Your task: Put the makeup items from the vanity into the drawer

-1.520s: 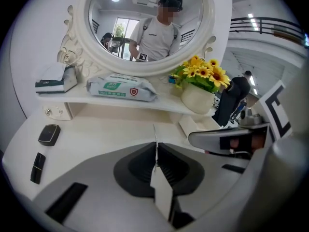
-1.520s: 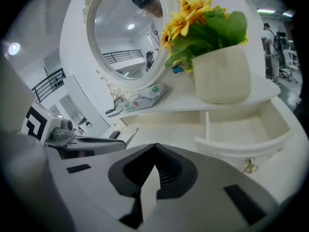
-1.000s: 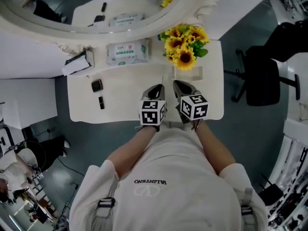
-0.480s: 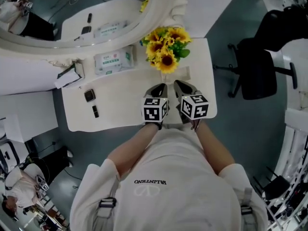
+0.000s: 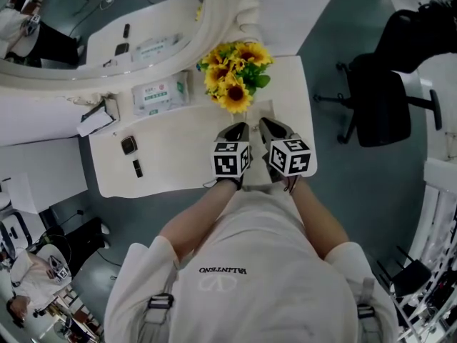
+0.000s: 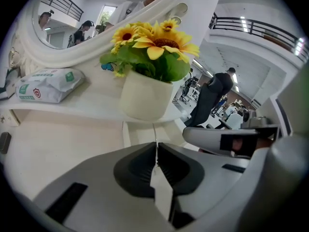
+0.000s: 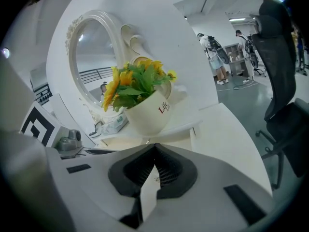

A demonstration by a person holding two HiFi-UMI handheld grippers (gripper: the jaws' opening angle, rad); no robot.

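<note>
A white tabletop point(image 5: 178, 138) stands below an oval mirror point(image 5: 107, 20), with grey floor around it and a black office chair point(image 5: 382, 98) to the right. The left hand-held gripper point(image 5: 235, 128) and right hand-held gripper point(image 5: 265, 123) hang over its right front part, near the sunflower pot point(image 5: 230, 84). Each has its jaws closed together on nothing. The makeup items, a square compact point(image 5: 128, 146) and a slim dark case point(image 5: 137, 168), lie well apart from them at the left end. A wipes pack point(image 5: 161, 93) rests on the raised back ledge.

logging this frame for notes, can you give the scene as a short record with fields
surface: white vanity top
left gripper: shut, nothing held
right gripper: shut, nothing held
straight ahead: sunflower pot
makeup items: square dark item, narrow dark item, both on the vanity's left side, untouched
also there: wipes pack, oval mirror
</note>
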